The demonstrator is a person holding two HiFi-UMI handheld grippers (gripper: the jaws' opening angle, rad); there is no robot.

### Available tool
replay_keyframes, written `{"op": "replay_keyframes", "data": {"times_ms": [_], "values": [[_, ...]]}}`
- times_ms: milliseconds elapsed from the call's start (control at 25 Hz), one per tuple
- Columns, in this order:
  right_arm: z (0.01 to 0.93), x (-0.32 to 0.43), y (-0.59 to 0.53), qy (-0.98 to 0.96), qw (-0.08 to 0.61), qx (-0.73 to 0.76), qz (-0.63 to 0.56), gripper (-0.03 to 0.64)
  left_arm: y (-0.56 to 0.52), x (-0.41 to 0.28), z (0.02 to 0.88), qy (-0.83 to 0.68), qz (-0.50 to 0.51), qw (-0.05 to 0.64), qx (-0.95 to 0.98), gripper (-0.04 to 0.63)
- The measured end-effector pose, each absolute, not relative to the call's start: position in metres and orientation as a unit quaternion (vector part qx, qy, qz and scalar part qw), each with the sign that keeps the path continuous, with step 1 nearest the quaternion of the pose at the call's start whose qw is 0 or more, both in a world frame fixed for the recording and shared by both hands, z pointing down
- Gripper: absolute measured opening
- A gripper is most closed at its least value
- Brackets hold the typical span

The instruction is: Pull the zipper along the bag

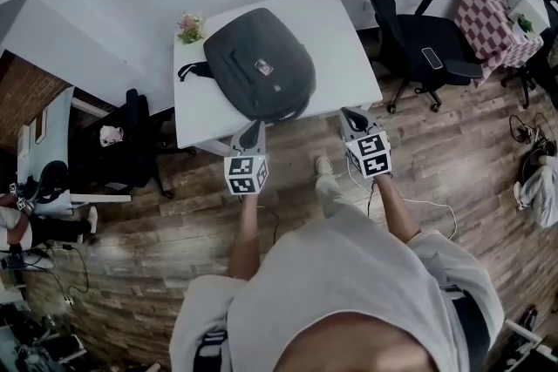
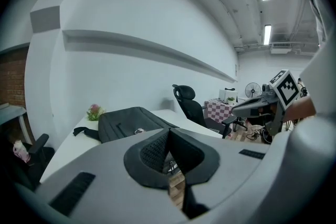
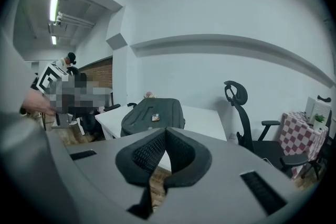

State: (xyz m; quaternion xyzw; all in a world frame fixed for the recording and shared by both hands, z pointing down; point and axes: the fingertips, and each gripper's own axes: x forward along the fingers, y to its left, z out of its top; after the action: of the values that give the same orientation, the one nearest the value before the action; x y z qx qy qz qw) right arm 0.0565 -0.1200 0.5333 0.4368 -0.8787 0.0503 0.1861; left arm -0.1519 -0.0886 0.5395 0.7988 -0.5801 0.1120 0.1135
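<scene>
A dark grey backpack (image 1: 260,63) lies flat on the white table (image 1: 349,48), with a small label on its top face. It also shows in the left gripper view as the backpack (image 2: 131,120) and in the right gripper view as the backpack (image 3: 152,113). My left gripper (image 1: 254,131) is shut and empty, just short of the table's near edge by the bag's lower rim. My right gripper (image 1: 351,117) is shut and empty too, at the table's near right corner. In each gripper view the jaws meet with nothing between them. No zipper pull can be made out.
A small pot of flowers (image 1: 191,27) stands at the table's back left corner. A black office chair (image 1: 410,30) sits right of the table, with a checkered-cloth table (image 1: 493,13) beyond. A dark chair (image 1: 122,148) stands at the left. Wooden floor lies under me.
</scene>
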Motion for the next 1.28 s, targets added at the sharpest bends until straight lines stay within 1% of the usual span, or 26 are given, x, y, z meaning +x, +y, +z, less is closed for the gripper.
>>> {"op": "replay_keyframes", "data": {"times_ms": [480, 800, 1080, 1280], "values": [[0.547, 0.04, -0.281, -0.891, 0.205, 0.4, 0.064, 0.014, -0.207, -0.162, 0.563, -0.6, 0.152, 0.143, 0.773, 0.026], [0.569, 0.022, -0.356, -0.907, 0.208, 0.356, 0.089, 0.014, -0.271, -0.164, 0.577, -0.594, 0.184, 0.148, 0.769, 0.026], [0.601, 0.013, -0.389, -0.909, 0.229, 0.33, 0.11, 0.014, -0.27, -0.133, 0.603, -0.518, 0.281, 0.12, 0.799, 0.028], [0.625, 0.002, -0.396, -0.913, 0.236, 0.309, 0.123, 0.014, -0.256, -0.121, 0.622, -0.482, 0.289, 0.139, 0.815, 0.029]]}}
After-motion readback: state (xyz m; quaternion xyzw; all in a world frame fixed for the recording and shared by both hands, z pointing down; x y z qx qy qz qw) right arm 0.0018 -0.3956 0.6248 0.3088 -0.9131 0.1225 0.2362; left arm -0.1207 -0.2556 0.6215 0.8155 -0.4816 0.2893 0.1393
